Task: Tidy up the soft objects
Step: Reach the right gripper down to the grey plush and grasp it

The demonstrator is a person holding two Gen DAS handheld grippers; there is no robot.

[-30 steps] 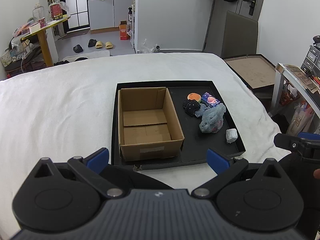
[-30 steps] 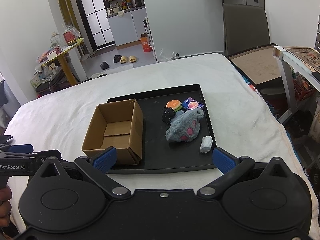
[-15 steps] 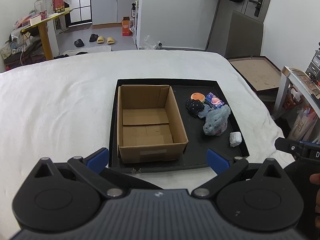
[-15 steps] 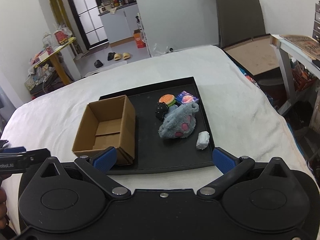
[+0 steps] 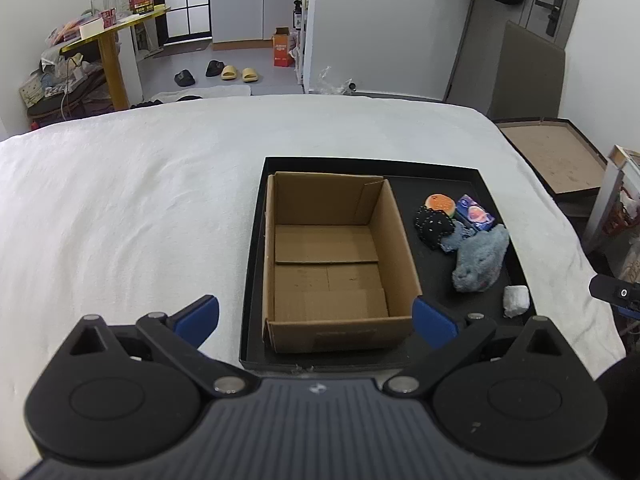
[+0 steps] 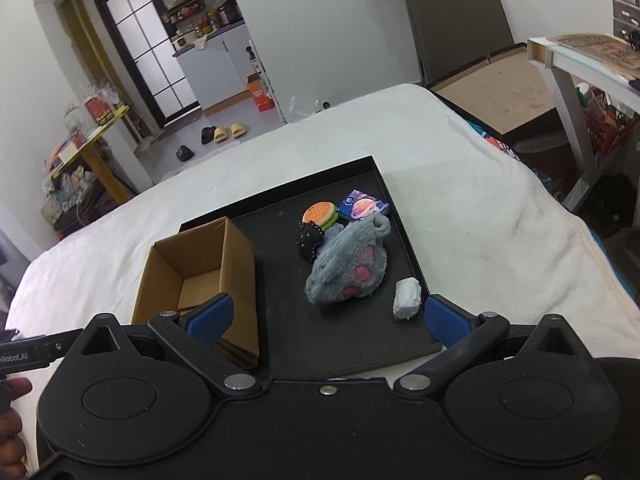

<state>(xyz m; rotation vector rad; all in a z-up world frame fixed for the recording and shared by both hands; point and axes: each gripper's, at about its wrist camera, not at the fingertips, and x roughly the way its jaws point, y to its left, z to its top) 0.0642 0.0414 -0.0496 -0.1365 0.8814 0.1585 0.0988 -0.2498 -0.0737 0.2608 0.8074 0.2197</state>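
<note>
A black tray [image 5: 494, 196] lies on a white blanket [image 5: 132, 208] that covers the whole surface. In the tray's left half stands an open cardboard box [image 5: 336, 260], its bare floor flaps showing and nothing inside it.

The soft things are all bunched in the tray's right half, outside the box. Farthest off sit a small burger toy [image 6: 319, 213] and, just to its right, a blue packet [image 6: 363, 207] with an orange planet printed on it. A black ball [image 6: 309, 237] with pale dots touches the burger's near side. Nearer again lies a grey plush paw [image 6: 347, 270] (pink pads turned up in the right wrist view), its cuff end reaching back against the packet and its left edge against the ball. A small white lump [image 6: 407, 294] rests alone near the tray's right rim, just beside the paw but apart from it.

The left gripper [image 5: 316, 316] hovers over the near edge of the tray, its blue fingers [image 5: 198, 314] spread wide with the box's near wall between them — nothing is gripped. The right gripper [image 6: 326, 316] is likewise spread wide and empty, held above the tray's near edge; the paw and the white lump lie just beyond its fingers [image 6: 446, 320]. Each tool shows at the edge of the other's view.

Beyond the blanket a yellow table [image 5: 108, 36] stands at the far left, and slippers [image 5: 238, 74] lie on the floor.
</note>
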